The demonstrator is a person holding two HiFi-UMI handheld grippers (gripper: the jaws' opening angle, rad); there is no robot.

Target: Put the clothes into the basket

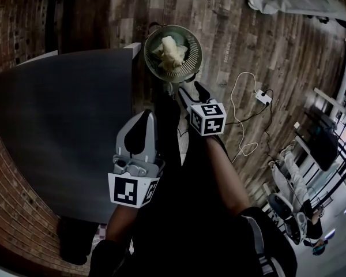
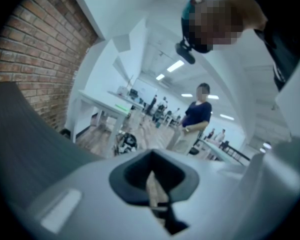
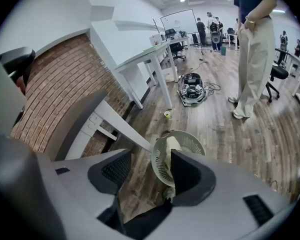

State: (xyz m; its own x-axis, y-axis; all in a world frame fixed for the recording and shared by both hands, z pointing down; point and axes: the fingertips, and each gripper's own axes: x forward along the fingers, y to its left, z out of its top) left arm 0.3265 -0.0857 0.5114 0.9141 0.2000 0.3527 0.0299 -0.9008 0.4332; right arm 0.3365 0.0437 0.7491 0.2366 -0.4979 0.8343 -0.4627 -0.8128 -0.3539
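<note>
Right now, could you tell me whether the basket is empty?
No, a pale cloth lies bunched inside the basket.

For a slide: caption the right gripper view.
Right gripper, jaws open, pointing at the basket on the wooden floor, a pale garment inside.

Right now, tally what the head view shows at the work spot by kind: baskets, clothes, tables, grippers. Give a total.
Basket: 1
Pale cloth, lying in the basket: 1
Dark table: 1
Grippers: 2, the left gripper and the right gripper
Total: 5
</note>
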